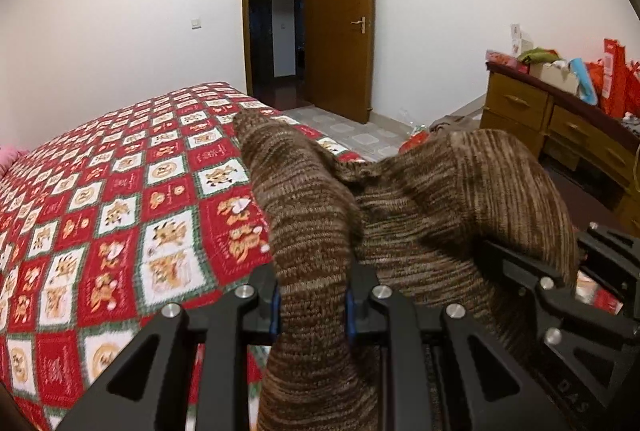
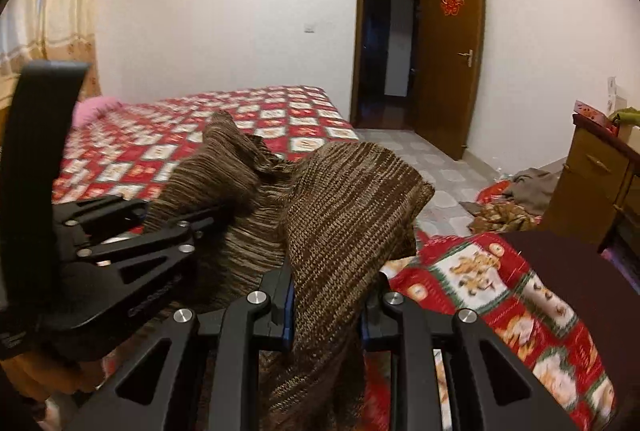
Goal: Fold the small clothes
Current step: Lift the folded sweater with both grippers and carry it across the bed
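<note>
A brown striped knit garment (image 1: 420, 207) hangs between my two grippers above the bed. My left gripper (image 1: 312, 307) is shut on a bunched fold of it, and the cloth spills over the black fingers. In the right wrist view the same knit garment (image 2: 344, 215) drapes over my right gripper (image 2: 328, 305), which is shut on another fold. The left gripper (image 2: 132, 243) shows at the left of that view, buried in the cloth. The right gripper's black frame (image 1: 568, 295) appears at the right edge of the left wrist view.
A red and white patterned bedspread (image 1: 120, 199) covers the bed below. A pink pillow (image 2: 92, 109) lies at its far end. A wooden dresser (image 1: 560, 127) with clutter stands to the right. Clothes lie on the tiled floor (image 2: 516, 199) near the open brown door (image 1: 340, 31).
</note>
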{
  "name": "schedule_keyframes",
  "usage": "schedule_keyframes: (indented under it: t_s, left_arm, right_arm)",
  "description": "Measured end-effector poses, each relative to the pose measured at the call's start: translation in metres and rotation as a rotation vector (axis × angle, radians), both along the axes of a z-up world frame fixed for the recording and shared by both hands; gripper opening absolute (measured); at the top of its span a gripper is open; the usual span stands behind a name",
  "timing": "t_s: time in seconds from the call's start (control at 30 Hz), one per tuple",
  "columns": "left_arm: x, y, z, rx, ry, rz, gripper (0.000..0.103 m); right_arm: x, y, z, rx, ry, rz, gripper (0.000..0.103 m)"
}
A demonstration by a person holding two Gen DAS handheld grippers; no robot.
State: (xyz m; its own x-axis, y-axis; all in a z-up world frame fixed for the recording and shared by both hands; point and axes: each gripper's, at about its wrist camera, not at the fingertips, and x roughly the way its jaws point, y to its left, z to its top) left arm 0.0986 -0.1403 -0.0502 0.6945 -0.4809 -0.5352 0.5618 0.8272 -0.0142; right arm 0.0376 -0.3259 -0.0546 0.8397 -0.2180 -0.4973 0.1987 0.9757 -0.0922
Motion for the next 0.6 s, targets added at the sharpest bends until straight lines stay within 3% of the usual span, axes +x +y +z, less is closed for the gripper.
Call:
schedule_keyframes:
  t_s: [0.2, 0.27, 0.33, 0.6]
  left_arm:
    - [0.040, -0.028, -0.041, 0.070, 0.124, 0.056, 0.024]
    - [0.042, -0.029, -0.049, 0.081, 0.139, 0.068, 0.025]
    - [0.038, -0.029, -0.048, 0.084, 0.126, 0.064, 0.027]
    - [0.037, -0.034, -0.050, 0.116, 0.141, 0.075, 0.029]
  right_arm:
    - [0.053, -0.027, -0.035, -0.076, 0.135, -0.063, 0.024]
    - [0.071, -0.040, -0.048, -0.038, 0.232, -0.090, 0.024]
    - [0.076, -0.048, -0.051, 0.011, 0.270, -0.103, 0.024]
    - [0.072, -0.057, -0.056, 0.074, 0.289, -0.097, 0.024]
